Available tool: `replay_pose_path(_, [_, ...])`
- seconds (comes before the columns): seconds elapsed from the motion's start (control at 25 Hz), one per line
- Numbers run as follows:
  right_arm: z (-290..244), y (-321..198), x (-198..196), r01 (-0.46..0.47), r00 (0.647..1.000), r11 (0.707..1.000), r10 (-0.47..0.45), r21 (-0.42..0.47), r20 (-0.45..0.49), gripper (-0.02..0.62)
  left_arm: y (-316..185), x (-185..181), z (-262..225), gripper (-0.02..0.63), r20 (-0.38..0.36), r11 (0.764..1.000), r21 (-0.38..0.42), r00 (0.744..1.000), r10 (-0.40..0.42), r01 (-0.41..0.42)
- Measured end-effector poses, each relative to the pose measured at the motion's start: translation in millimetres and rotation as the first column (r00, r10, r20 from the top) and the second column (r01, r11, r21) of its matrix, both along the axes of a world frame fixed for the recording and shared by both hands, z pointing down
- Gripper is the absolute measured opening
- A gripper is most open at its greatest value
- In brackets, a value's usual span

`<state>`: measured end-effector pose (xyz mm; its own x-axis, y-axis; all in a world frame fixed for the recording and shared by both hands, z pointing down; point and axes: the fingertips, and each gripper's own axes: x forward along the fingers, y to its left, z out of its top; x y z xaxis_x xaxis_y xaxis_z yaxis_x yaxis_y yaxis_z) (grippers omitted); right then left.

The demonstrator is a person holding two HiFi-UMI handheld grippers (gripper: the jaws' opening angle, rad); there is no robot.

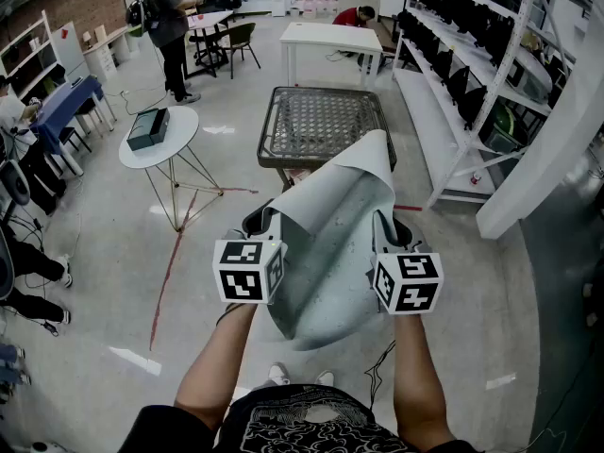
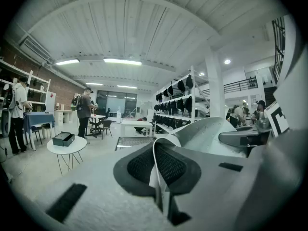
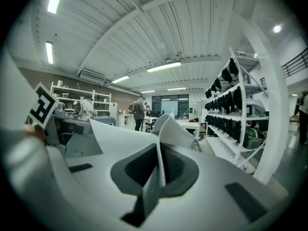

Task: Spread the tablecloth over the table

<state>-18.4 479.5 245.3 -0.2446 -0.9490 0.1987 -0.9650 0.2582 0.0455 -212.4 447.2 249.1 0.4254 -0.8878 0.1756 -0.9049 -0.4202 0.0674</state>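
In the head view we hold the cloth (image 1: pixel 330 253) up in front of us, not yet on the mesh-topped surface (image 1: pixel 321 121) that stands farther off. The left gripper (image 1: pixel 262 223) has the cloth's left edge and the right gripper (image 1: pixel 385 226) its right edge. The cloth sags between them and its far end curls upward.

In the left gripper view the jaws are closed on a thin fold of cloth, with the surface visible beyond. In the right gripper view the jaws are likewise clamped on the cloth's edge, which stands up between them.

To spread it well, we judge that we should step closer and draw the grippers apart until the edge is taut. Then we carry it past the far rim and lower both sides evenly, letting go only once it lies flat.

We can read no brand or writing; the cubes (image 1: pixel 250 270) bear only square patterns.
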Motion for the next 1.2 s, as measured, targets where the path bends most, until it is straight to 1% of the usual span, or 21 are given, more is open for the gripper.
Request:
replay_pose_path(0.32, [2.8, -13.7, 33.6, 0.022, 1.0, 1.0, -0.022, -0.011, 0.022, 0.009, -11.1, 30.2, -0.8, 0.006, 0.001, 1.0, -0.004, 1.0, -0.029, 0.029])
replay_pose_path(0.64, [7.5, -35.1, 63.8, 0.073, 0.997, 0.997, -0.073, 0.014, 0.005, 0.009, -24.8, 60.9, 3.8, 0.008, 0.011, 0.998, -0.007, 0.998, -0.07, 0.07])
replay_pose_path(0.8, [10.6, -47.8, 77.0, 0.082, 0.997, 0.997, -0.082, 0.0, 0.009, 0.009, -33.8, 73.3, 4.1, 0.007, 0.014, 0.997, -0.013, 0.997, -0.081, 0.081])
replay_pose_path(1.0, [11.0, -65.4, 88.3, 0.088, 0.996, 0.996, -0.088, 0.006, 0.015, 0.009, -50.4, 81.6, 2.9, 0.006, 0.015, 0.996, -0.007, 0.996, -0.093, 0.093])
replay_pose_path(1.2, [9.6, -93.2, 98.7, 0.084, 0.996, 0.996, -0.085, 0.012, 0.015, 0.009, -77.6, 92.2, 1.8, 0.007, 0.016, 0.996, -0.003, 0.996, -0.091, 0.091])
